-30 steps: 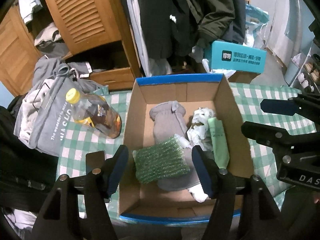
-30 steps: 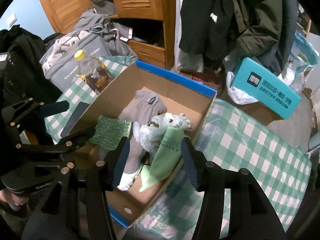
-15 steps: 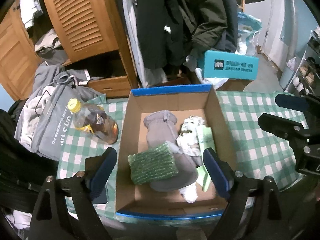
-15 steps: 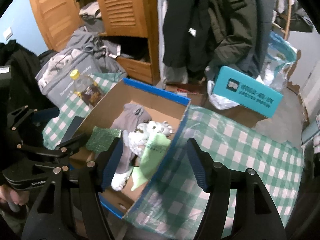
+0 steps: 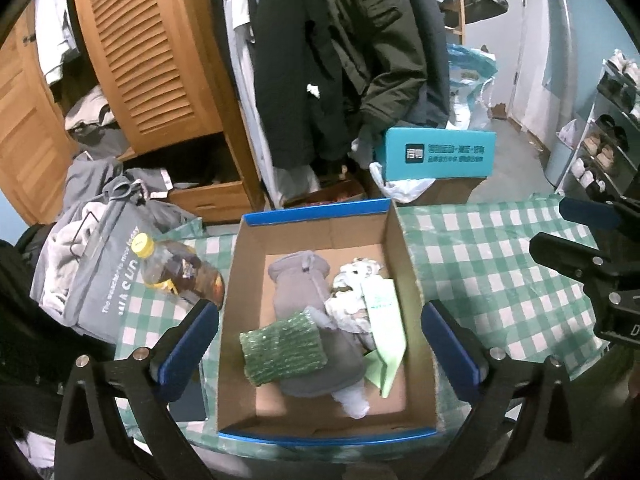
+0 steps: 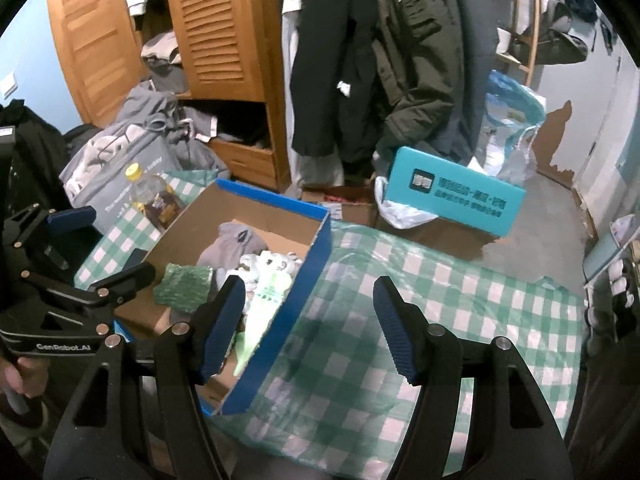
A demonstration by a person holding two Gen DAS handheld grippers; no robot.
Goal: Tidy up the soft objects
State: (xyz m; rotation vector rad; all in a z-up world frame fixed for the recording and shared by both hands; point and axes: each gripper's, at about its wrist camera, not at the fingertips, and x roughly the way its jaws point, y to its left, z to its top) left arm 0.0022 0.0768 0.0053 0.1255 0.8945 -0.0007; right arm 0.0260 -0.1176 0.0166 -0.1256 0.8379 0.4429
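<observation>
A blue-edged cardboard box (image 5: 408,264) stands on the green checked table (image 5: 488,264). In it lie a grey mitten (image 5: 300,284), a green bubble-wrap pad (image 5: 284,346), a crumpled white cloth (image 5: 352,300) and a pale green packet (image 5: 386,320). My left gripper (image 5: 320,344) is open and empty, held above the box with its fingers spanning it. My right gripper (image 6: 308,320) is open and empty above the box's right wall (image 6: 292,300) and the tablecloth (image 6: 440,292). The pad (image 6: 184,288) and the mitten (image 6: 236,240) also show in the right wrist view.
A yellow-capped bottle of brown liquid (image 5: 176,272) lies left of the box, next to a grey bag (image 5: 104,264). A dark flat object (image 5: 188,396) lies at the table's front left. A teal box (image 5: 436,154), hanging coats (image 5: 340,60) and a wooden wardrobe (image 5: 152,60) stand behind.
Both grippers have drawn back and up from the box. The left jaws have opened much wider, the right jaws also wider. The green pad stays in the box.
</observation>
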